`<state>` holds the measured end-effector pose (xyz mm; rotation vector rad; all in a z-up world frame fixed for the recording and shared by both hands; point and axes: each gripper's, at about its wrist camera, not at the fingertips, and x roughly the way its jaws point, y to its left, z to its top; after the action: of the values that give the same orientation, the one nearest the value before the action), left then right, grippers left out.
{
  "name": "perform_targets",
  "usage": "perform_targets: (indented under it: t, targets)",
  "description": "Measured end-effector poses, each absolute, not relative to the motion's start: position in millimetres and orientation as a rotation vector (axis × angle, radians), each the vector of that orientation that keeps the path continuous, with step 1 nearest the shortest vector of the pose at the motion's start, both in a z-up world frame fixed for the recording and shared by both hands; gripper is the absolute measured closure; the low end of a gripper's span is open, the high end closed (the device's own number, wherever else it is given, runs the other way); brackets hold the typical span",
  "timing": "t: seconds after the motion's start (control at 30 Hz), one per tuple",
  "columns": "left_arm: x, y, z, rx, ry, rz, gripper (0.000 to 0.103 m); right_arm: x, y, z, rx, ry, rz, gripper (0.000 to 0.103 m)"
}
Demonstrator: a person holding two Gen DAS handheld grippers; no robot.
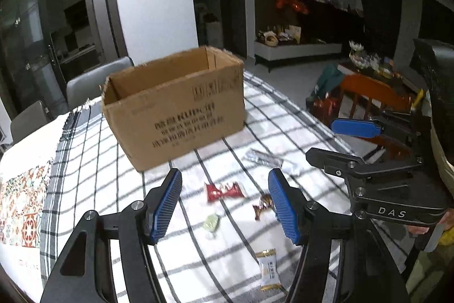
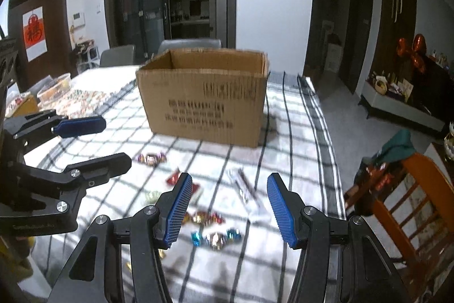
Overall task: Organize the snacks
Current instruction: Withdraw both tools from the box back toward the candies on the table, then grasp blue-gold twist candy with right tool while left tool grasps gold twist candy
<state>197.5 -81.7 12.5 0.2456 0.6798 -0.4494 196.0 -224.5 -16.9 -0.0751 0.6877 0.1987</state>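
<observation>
Two grippers, both mine, hang above the checked cloth (image 2: 300, 110) with nothing held. I see the left gripper (image 1: 225, 206) with fingers spread wide over a red candy (image 1: 224, 191) and a green one (image 1: 211, 223), touching neither. My right gripper (image 2: 227, 206) is spread too, above loose sweets (image 2: 215, 237). Beyond them the box (image 2: 204, 95) stands open-topped; a clear wrapper (image 2: 245, 189) lies between.
</observation>
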Motion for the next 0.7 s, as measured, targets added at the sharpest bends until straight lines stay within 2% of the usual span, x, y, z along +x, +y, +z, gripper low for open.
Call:
perform_targets:
  t: [0.4,0.7]
  targets:
    - [193.4,-90.6,-36.5,0.273,0.805,-0.456,0.041,193.8,-224.0,-69.5,-0.059,0.853,0.271,0.047]
    - [199.2,-94.9,-54.9,0.29,0.846,-0.445,0.041,203.2,-226.8,-88.9,-0.015,0.898,0.283,0.048]
